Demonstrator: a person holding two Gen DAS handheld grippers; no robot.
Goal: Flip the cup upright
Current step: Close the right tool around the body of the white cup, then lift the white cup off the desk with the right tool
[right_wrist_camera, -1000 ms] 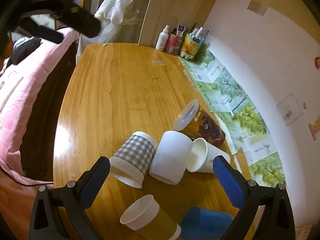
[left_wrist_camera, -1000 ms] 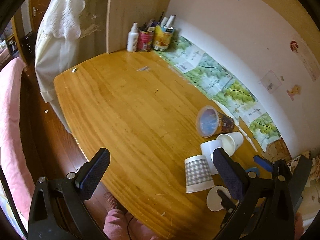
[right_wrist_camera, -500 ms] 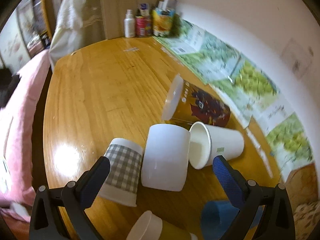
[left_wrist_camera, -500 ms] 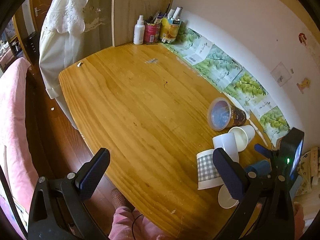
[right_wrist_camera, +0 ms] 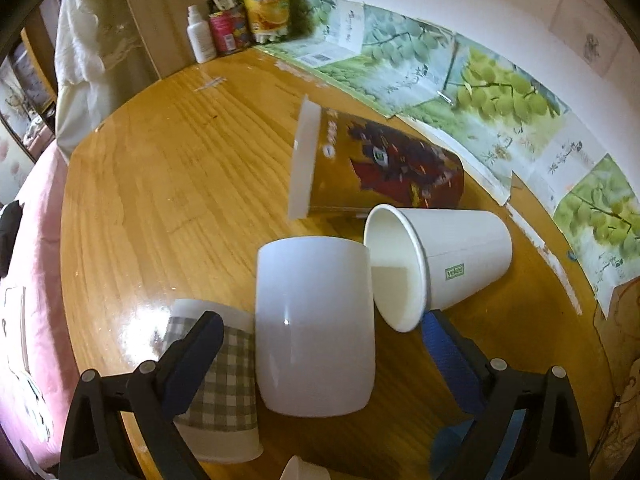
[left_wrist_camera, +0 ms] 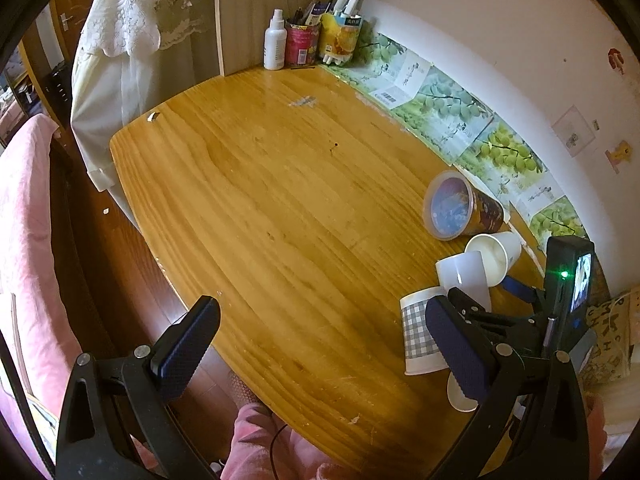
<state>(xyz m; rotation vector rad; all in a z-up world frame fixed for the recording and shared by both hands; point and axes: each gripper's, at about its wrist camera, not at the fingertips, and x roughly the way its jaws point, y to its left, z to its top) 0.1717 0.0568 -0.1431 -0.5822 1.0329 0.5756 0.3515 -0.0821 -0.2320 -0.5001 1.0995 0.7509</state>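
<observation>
The wooden table [right_wrist_camera: 168, 184] carries a knot of tipped cups near its wall-side edge. Largest is the printed brown tub [right_wrist_camera: 384, 168], lying on its side with its pale rim toward the room. In front of it lies the smooth white cup [right_wrist_camera: 316, 328], the one the right gripper [right_wrist_camera: 320, 344] is lined up on, so I take it for the cup to be righted; it lies on its side with one end toward the camera, and from this angle I cannot be sure which end is the mouth. Touching its right flank is a white paper cup [right_wrist_camera: 460, 264], also on its side, mouth facing left. On its left stands a checked paper cup [right_wrist_camera: 224, 384], upside down.

The right jaws are spread wide, one to each side of the white cup, gripping nothing. The left gripper [left_wrist_camera: 320, 352] hangs over the near table edge, jaws likewise spread and empty.

The white cup looks glossy, stiff and light: it will likely roll or slide if nudged, and its neighbours will scoot easily. A hold across the middle of its wall, squeezing gently, seems the safest grip before turning it up.
</observation>
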